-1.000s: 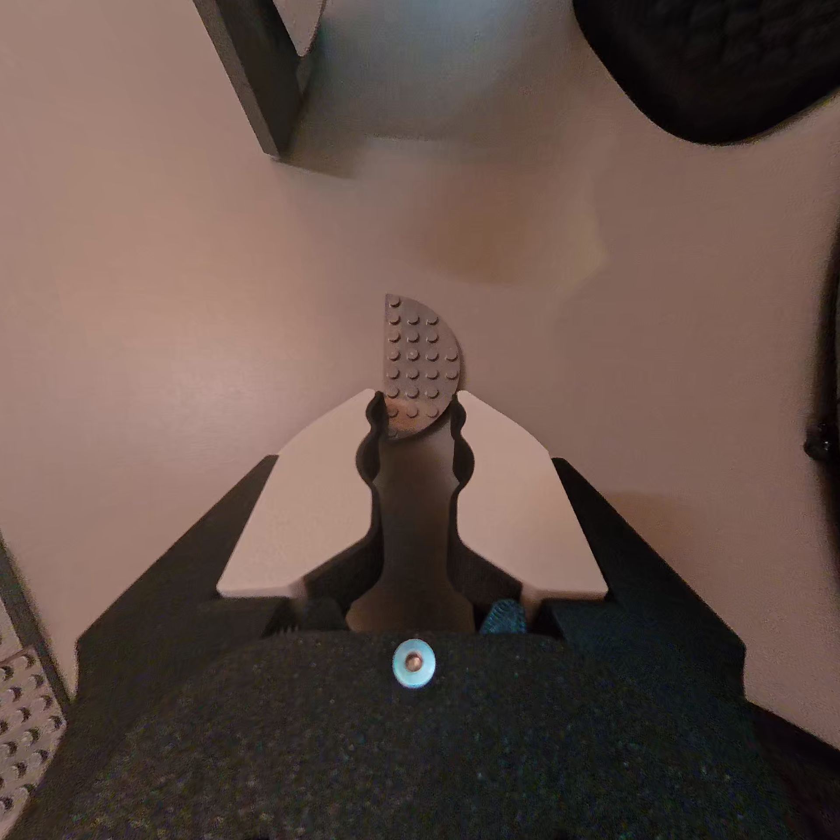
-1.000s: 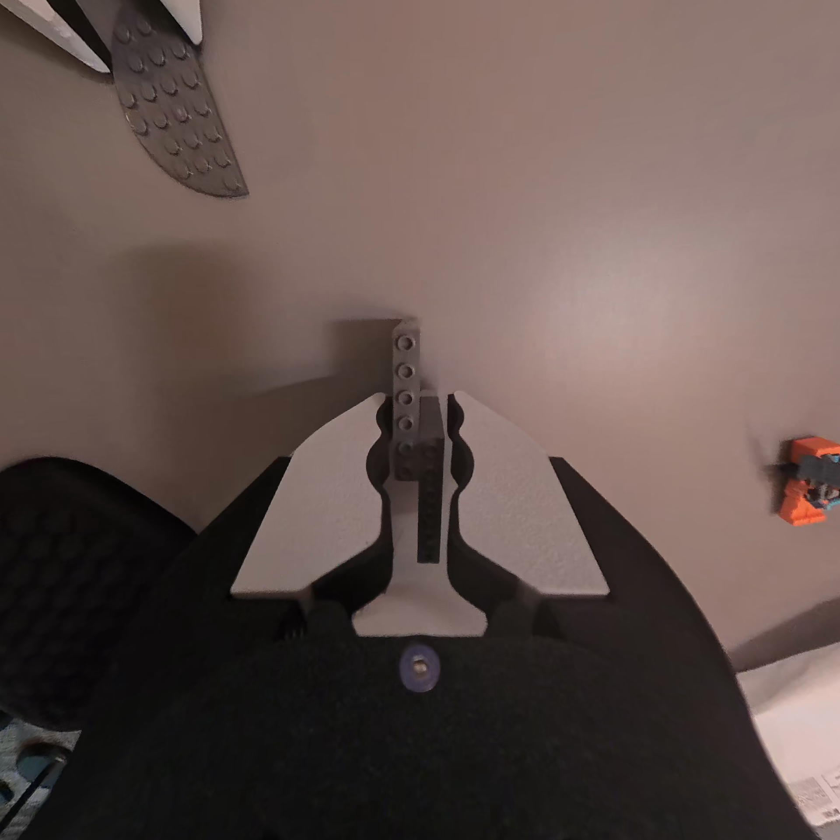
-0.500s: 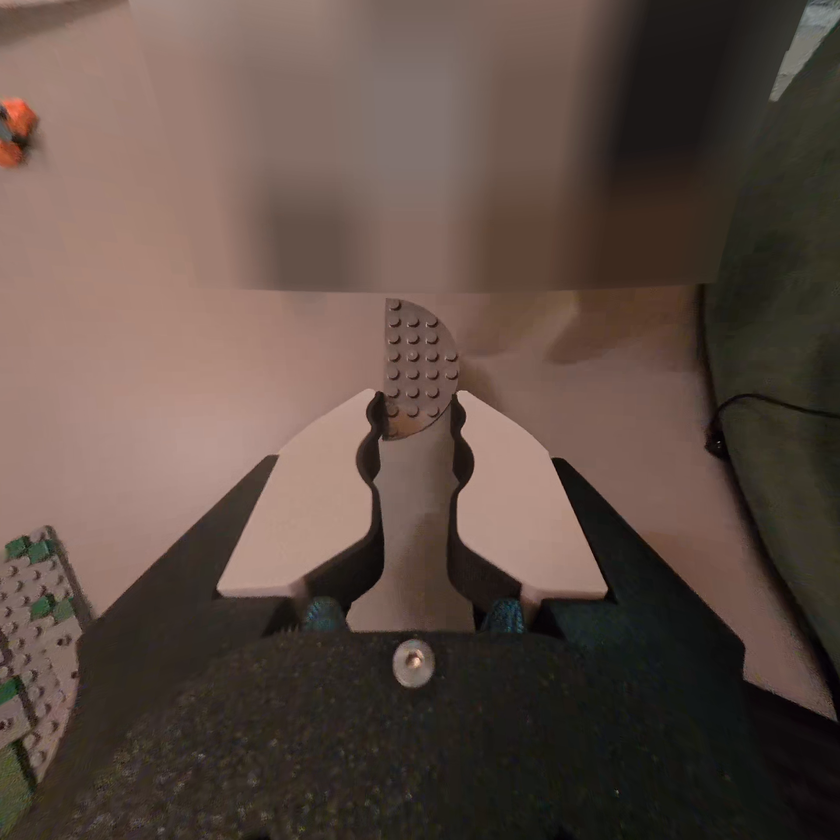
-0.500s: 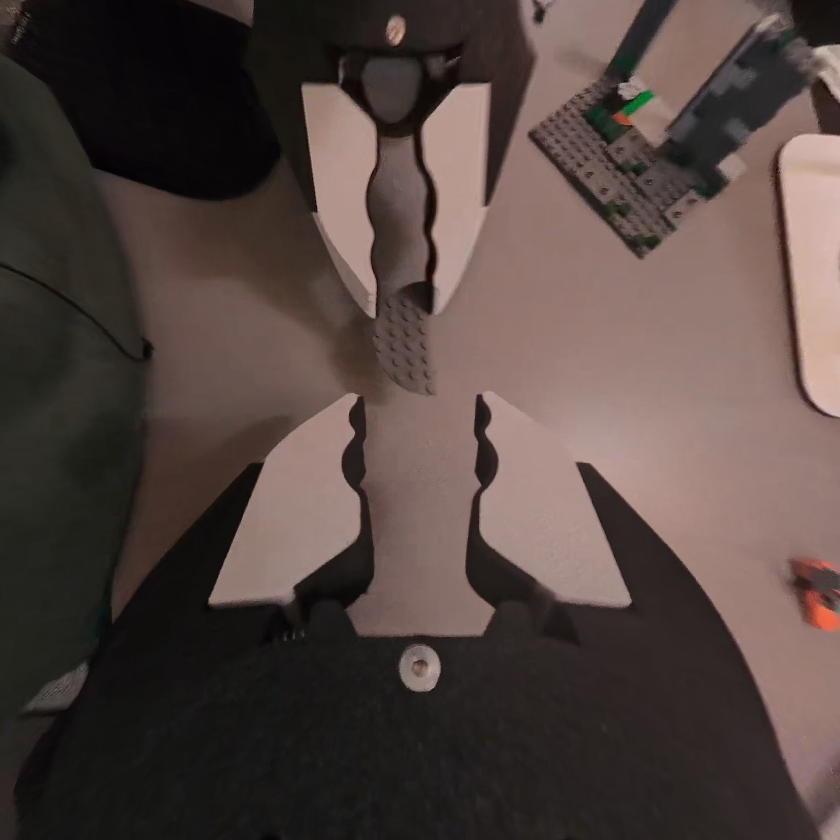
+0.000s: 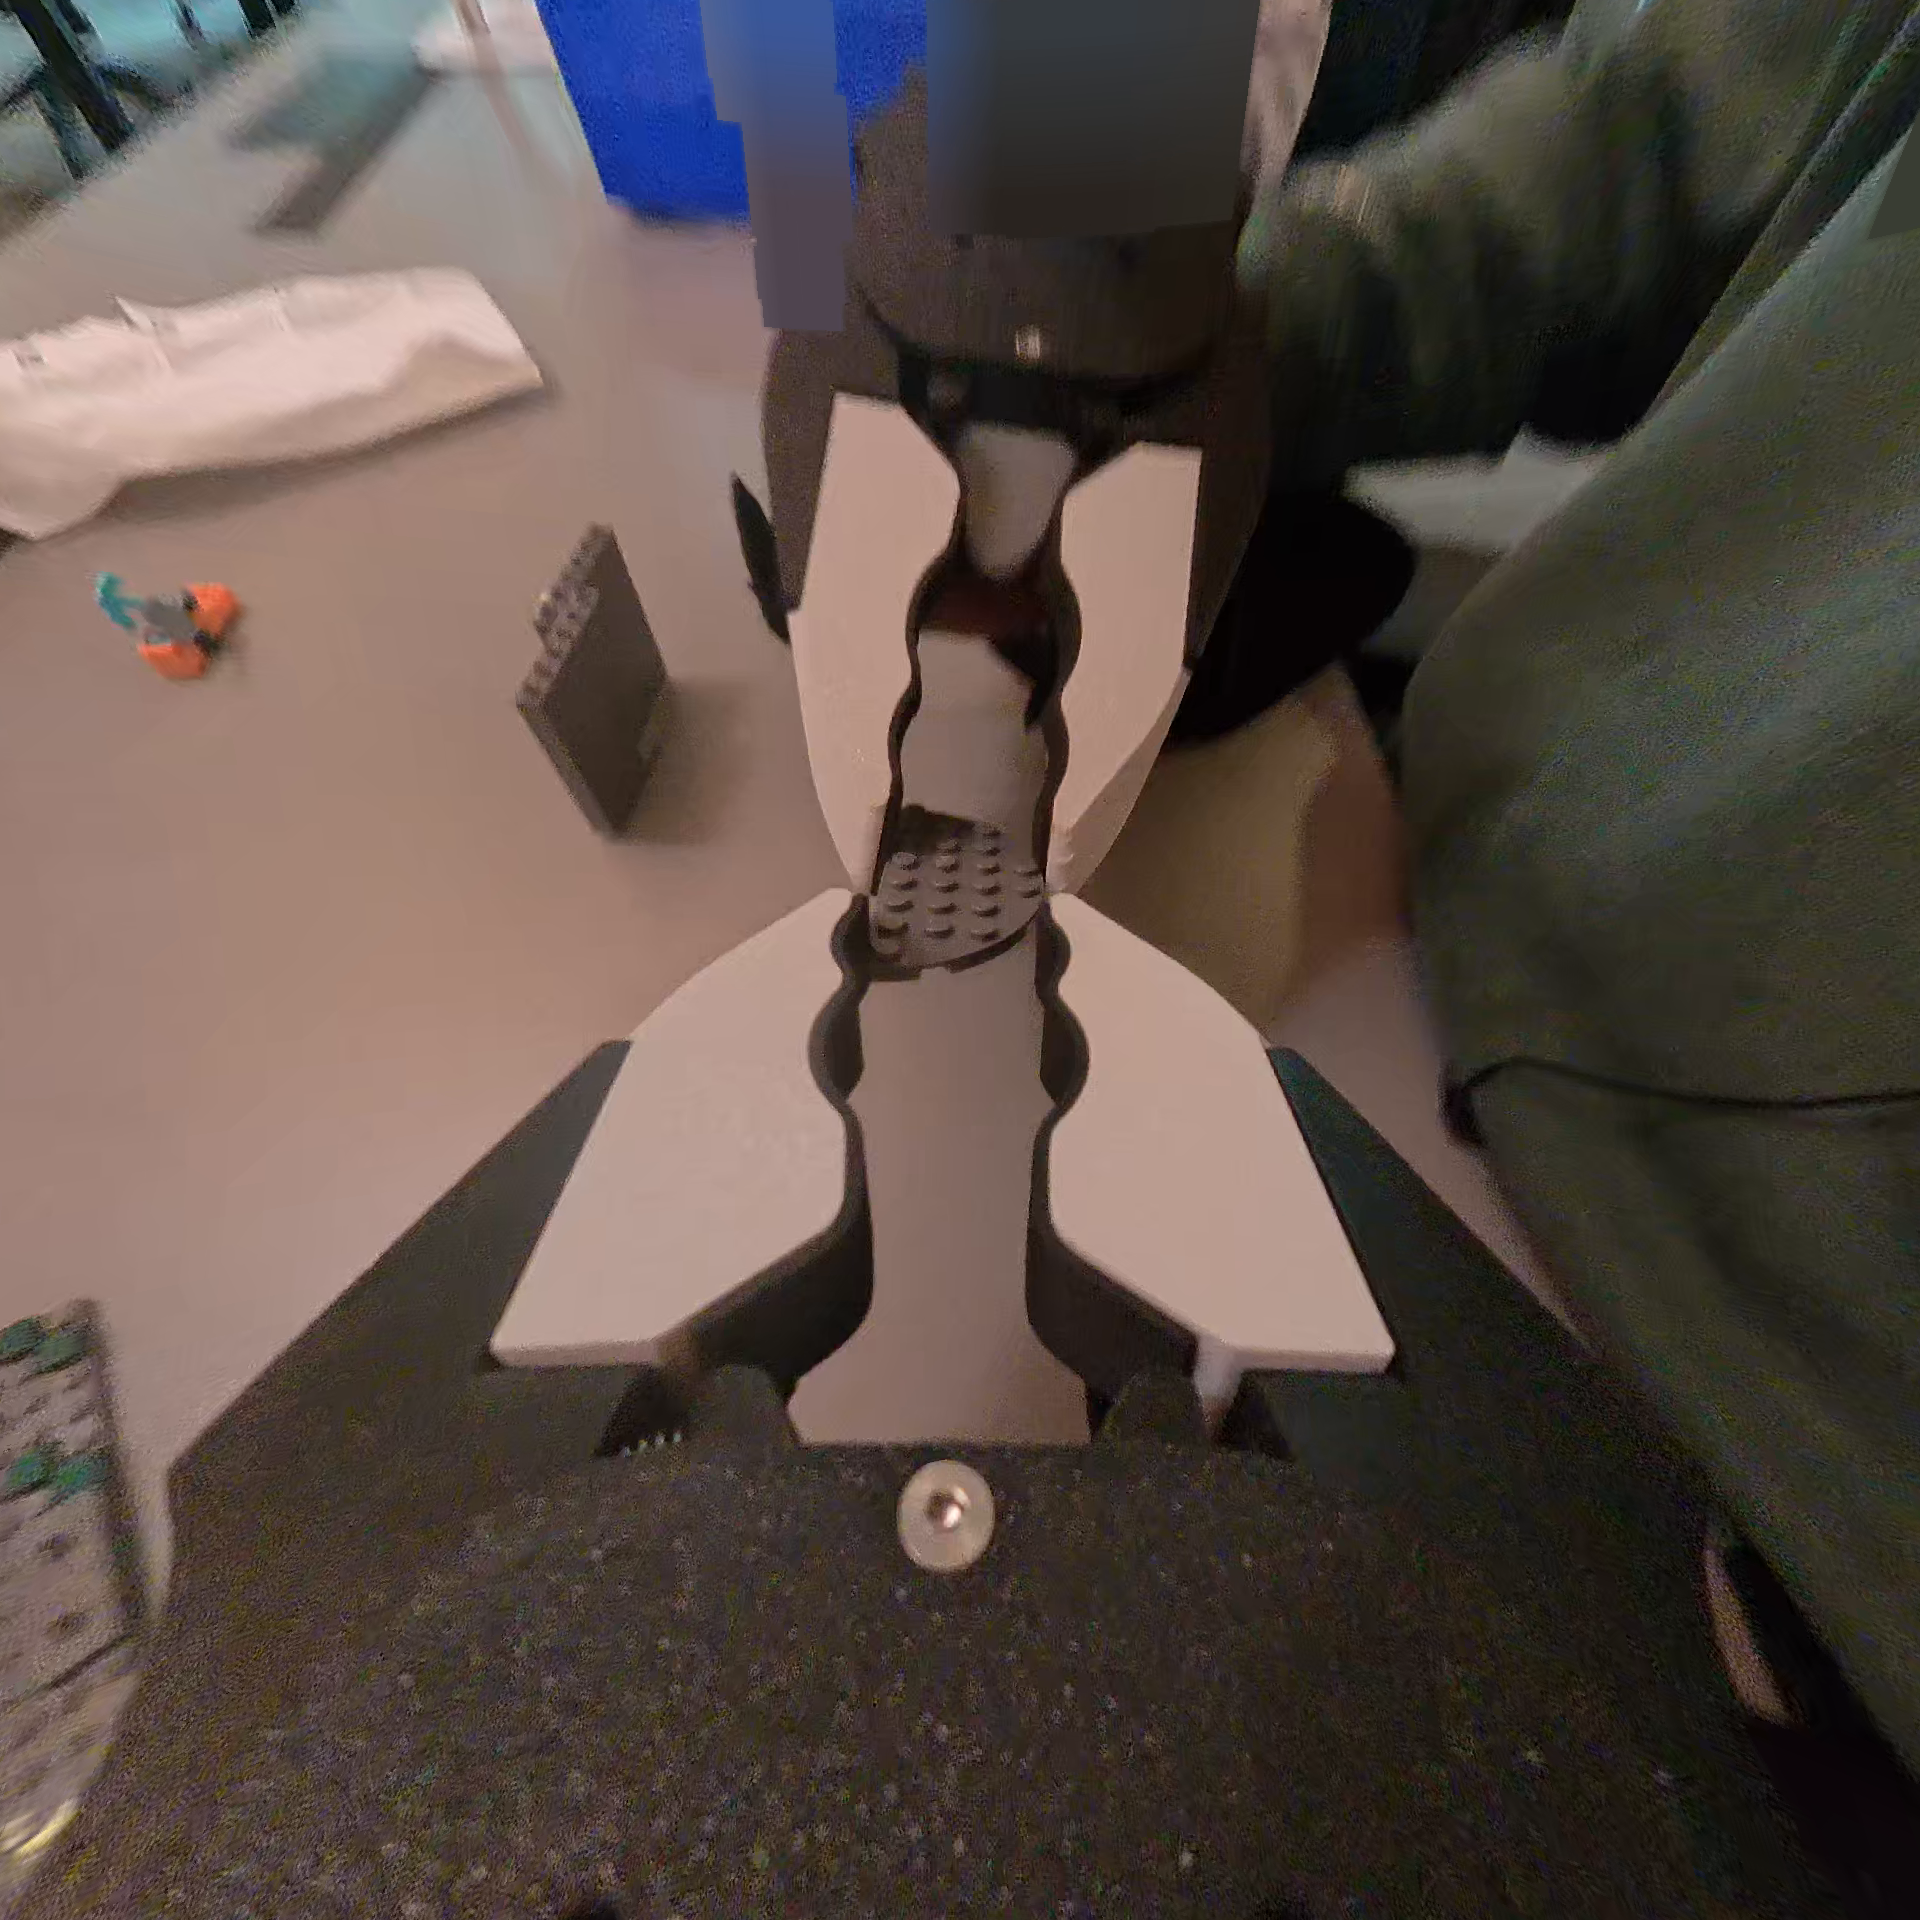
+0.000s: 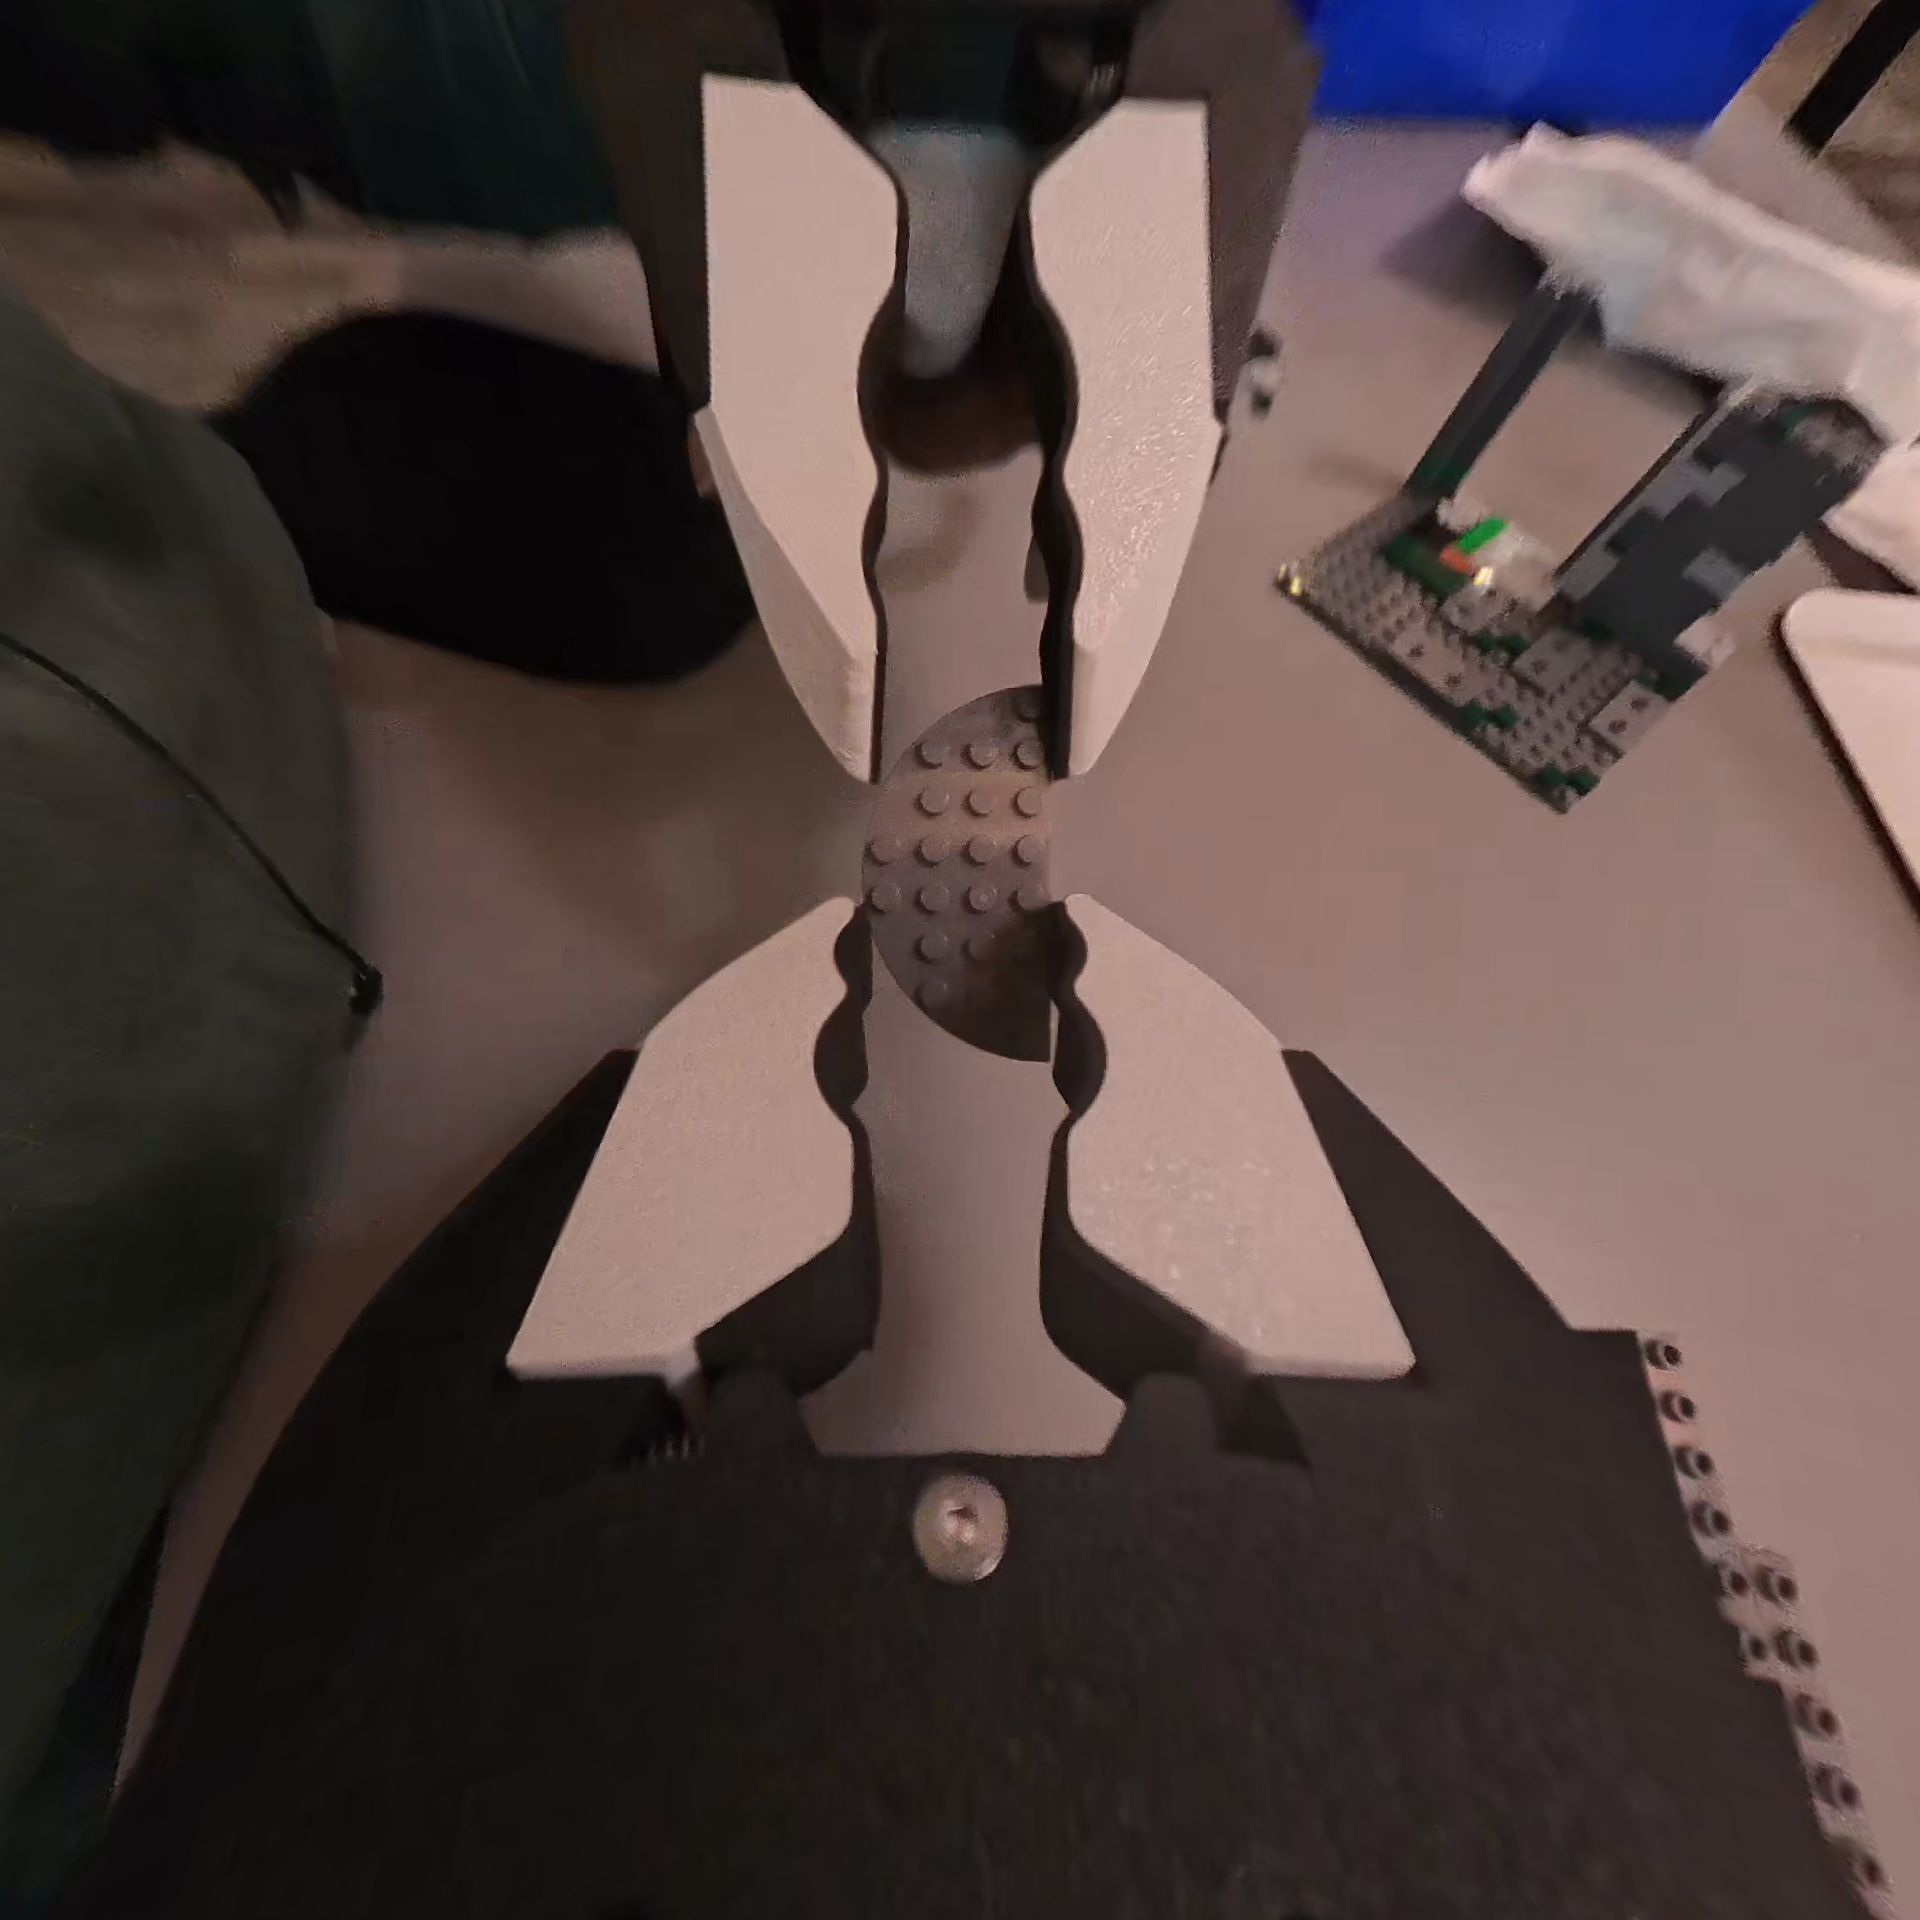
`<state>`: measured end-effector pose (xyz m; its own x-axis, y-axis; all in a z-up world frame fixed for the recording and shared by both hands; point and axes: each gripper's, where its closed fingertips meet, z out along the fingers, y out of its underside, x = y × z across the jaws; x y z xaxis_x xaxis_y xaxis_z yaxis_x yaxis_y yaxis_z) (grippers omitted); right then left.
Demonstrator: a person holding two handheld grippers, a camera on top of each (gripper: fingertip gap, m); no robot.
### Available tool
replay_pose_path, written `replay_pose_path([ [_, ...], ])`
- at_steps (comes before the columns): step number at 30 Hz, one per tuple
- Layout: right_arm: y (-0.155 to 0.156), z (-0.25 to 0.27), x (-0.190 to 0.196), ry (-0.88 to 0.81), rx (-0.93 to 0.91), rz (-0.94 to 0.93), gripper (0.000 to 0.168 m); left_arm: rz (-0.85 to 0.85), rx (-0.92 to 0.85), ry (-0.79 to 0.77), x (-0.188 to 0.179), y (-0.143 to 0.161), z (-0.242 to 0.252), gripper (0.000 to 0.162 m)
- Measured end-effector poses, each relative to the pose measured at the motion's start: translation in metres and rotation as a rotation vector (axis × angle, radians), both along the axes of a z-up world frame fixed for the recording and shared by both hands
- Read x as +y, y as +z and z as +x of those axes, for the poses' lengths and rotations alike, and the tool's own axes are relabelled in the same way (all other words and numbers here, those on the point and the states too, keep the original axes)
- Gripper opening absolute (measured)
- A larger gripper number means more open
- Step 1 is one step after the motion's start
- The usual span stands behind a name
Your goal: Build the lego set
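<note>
A dark grey half-round studded plate [image 5: 951,904] hangs above the table between my two grippers, which face each other tip to tip. My left gripper [image 5: 948,920] is shut on one end of it. My right gripper [image 6: 961,920] comes from the opposite side, and its jaws press on both edges of the plate [image 6: 961,862] at the other end. The left gripper also shows in the right wrist view [image 6: 966,769], and the right gripper in the left wrist view [image 5: 966,878]. A tall dark brick piece [image 5: 592,686] stands free on the table to the left.
The partly built castle on a grey baseplate [image 6: 1455,665] stands at the far right; its edge [image 5: 52,1507] shows low left. A small orange piece [image 5: 177,623], a white bag [image 5: 239,384], a blue bin [image 5: 644,104], a white tray [image 6: 1860,727] and a person's green sleeve [image 5: 1662,727] are around.
My right gripper let go of the tall dark brick piece, swung round to face the left gripper, and closed on the plate's free end. The left gripper kept hold and tilted up.
</note>
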<state>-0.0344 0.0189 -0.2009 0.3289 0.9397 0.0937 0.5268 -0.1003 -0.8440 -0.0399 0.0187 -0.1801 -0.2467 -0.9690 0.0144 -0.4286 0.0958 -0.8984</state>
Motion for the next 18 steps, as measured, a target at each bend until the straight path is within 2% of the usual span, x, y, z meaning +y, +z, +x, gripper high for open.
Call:
replay_pose_path([
  [4, 0.024, -0.007, -0.007, 0.010, 0.185, 0.059, 0.032, -0.197, -0.256, 0.002, -0.007, 0.029, -0.005, 0.031],
  [6, 0.030, -0.010, -0.008, 0.020, 0.220, 0.079, 0.032, -0.231, -0.340, -0.001, -0.009, 0.038, -0.006, 0.030],
  [9, 0.041, -0.014, -0.010, 0.028, 0.279, 0.122, 0.032, -0.221, -0.399, -0.006, -0.009, 0.045, -0.008, 0.028],
  [12, 0.054, -0.013, -0.011, 0.034, 0.360, 0.145, 0.032, -0.248, -0.441, 0.003, -0.006, 0.051, -0.010, 0.034],
  [18, 0.062, -0.011, -0.011, 0.037, 0.409, 0.166, 0.032, -0.281, -0.517, -0.020, -0.016, 0.058, -0.004, 0.036],
])
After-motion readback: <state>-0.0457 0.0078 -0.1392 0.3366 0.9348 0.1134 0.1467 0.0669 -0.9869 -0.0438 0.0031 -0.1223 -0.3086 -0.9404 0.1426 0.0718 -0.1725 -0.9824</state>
